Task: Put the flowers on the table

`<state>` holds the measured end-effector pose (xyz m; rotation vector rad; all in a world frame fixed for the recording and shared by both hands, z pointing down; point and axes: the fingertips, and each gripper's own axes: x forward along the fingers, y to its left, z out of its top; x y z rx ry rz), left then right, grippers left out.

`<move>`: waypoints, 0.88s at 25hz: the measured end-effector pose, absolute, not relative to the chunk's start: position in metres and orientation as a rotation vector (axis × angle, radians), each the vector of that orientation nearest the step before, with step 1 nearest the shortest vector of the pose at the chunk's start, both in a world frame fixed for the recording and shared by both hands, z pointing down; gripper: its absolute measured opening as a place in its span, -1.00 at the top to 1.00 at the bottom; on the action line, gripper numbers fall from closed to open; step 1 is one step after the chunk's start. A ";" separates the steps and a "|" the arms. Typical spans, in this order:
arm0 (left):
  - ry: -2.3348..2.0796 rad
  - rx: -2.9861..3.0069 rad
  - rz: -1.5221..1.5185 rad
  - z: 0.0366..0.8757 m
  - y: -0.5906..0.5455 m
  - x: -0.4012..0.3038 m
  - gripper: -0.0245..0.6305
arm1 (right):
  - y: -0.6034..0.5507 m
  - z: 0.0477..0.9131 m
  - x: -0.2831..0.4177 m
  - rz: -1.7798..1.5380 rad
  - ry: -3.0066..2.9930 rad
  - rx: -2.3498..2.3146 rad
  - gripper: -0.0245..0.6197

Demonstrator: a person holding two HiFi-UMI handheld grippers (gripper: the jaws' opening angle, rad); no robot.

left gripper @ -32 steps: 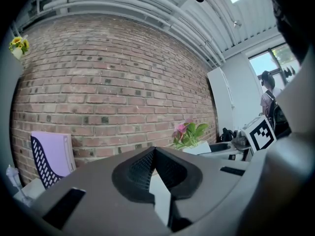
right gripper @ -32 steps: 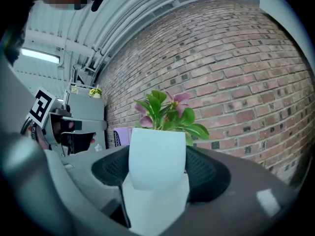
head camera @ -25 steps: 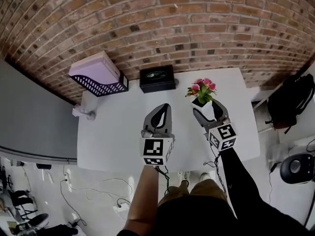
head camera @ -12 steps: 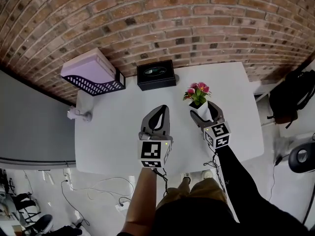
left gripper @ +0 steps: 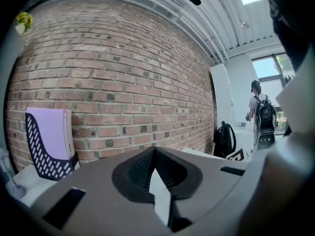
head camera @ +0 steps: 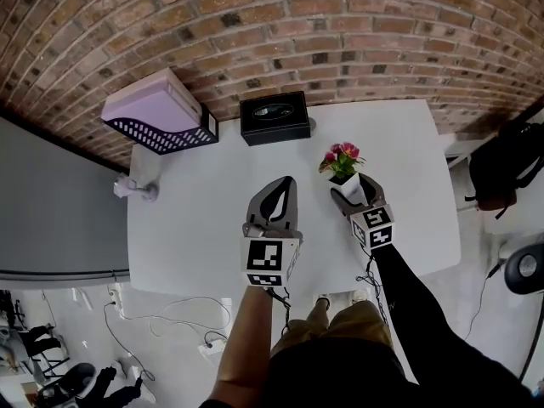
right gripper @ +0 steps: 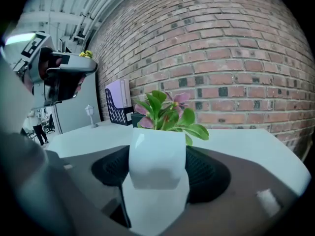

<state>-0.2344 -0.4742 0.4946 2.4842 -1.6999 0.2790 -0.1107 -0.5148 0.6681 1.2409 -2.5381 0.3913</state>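
Clamped on either side of the white pot (right gripper: 156, 154), right gripper (right gripper: 157, 195) jaws no wider apart than the pot itself. Gripped low on the walls, probably to keep it upright and leave the flowers (right gripper: 165, 109) uncrushed above. Pot base hidden behind the jaws, so no telling whether touching the table (head camera: 195, 219) or just over it. Over the right part of the tabletop in the head view, well in from the edge. Left gripper (left gripper: 155, 154) tips pressed together on nothing, held beside at mid-table, likely parked out of the way. Further back, against the brick wall (head camera: 340, 24): black box (head camera: 274, 117) and lilac file rack (head camera: 157, 113), both well apart from the pot. Small lamp (head camera: 136, 189) at the left edge.
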 end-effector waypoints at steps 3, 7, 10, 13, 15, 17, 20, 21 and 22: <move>-1.707 2.475 0.282 0.496 -0.474 -0.240 0.90 | -0.514 0.680 -0.114 0.408 -2.515 1.222 -0.12; -1.707 2.464 0.283 0.499 -0.472 -0.247 0.90 | -0.513 0.692 -0.118 0.430 -2.487 1.213 -0.12; -1.710 2.455 0.278 0.500 -0.472 -0.250 0.90 | -0.512 0.700 -0.119 0.440 -2.467 1.208 -0.12; -1.704 2.455 0.275 0.501 -0.472 -0.248 0.90 | -0.509 0.703 -0.119 0.429 -2.459 1.202 -0.12; -1.698 2.455 0.277 0.502 -0.472 -0.248 0.90 | -0.508 0.703 -0.119 0.421 -2.464 1.205 -0.12; -1.694 2.454 0.277 0.504 -0.472 -0.249 0.90 | -0.508 0.703 -0.119 0.412 -2.476 1.207 -0.12; -1.697 2.447 0.271 0.506 -0.472 -0.249 0.90 | -0.505 0.703 -0.118 0.409 -2.479 1.212 -0.12; -1.696 2.446 0.268 0.506 -0.473 -0.249 0.90 | -0.504 0.704 -0.117 0.411 -2.477 1.216 -0.12; -1.695 2.447 0.265 0.506 -0.473 -0.249 0.90 | -0.503 0.704 -0.116 0.413 -2.475 1.219 -0.12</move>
